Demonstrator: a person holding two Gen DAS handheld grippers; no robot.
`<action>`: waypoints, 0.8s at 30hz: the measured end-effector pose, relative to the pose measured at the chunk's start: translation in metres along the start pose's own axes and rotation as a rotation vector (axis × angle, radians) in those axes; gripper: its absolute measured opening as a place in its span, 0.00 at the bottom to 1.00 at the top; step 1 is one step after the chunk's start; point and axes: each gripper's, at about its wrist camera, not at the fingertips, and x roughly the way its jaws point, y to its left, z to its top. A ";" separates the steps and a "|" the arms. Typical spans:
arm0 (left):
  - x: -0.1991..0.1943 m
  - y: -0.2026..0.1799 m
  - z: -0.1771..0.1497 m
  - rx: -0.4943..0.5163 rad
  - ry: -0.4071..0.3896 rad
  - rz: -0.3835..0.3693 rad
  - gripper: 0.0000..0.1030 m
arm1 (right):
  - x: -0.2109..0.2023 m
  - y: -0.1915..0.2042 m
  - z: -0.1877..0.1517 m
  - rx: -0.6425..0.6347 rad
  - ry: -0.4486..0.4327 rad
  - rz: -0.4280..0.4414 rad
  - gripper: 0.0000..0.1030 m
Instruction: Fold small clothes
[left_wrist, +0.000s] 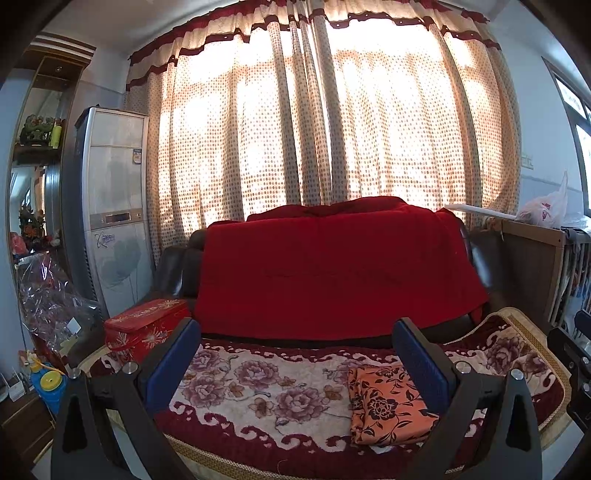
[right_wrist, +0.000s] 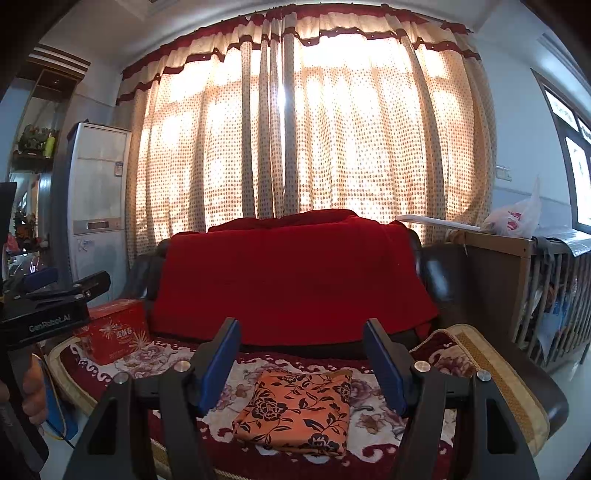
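Left gripper: jaws wide apart, blue pads facing each other with nothing between them, held above the seat of the sofa; right gripper: jaws likewise wide apart and empty, held level over the same seat, pads clear of the cloth below. Folded orange garment, printed with dark flowers: a flat, roughly square packet lying on the floral seat cover; in the right wrist view it lies centred below the gap of the right jaws, apart from both pads; in the left wrist view the same garment lies towards the right jaw, its far right corner hidden behind that pad, and whether pad and cloth touch there cannot be told. Seat cover: cream ground with mauve roses and a dark red scrolled border, edged with a tan woven band. Red blanket: draped over the sofa back, its lower edge hanging to the rear of the seat. Red gift box: standing on the left end of the seat, well apart from the garment. Left edge of the right wrist view: the left gripper seen from the side, with a hand on its grip. Behind the sofa: dotted curtains with a dark red valance, drawn and lit from behind; white floor-standing air conditioner to the left; wooden slatted crib to the right, a plastic bag on its top.
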 end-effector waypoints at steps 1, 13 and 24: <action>-0.001 0.000 0.000 0.000 -0.002 0.000 1.00 | 0.000 -0.001 0.000 0.000 0.001 0.001 0.70; -0.018 0.002 0.009 0.001 -0.042 -0.012 1.00 | -0.005 -0.004 0.004 0.013 -0.018 -0.007 0.70; -0.026 0.004 0.015 0.000 -0.058 -0.023 1.00 | -0.012 0.001 0.009 0.006 -0.038 0.000 0.70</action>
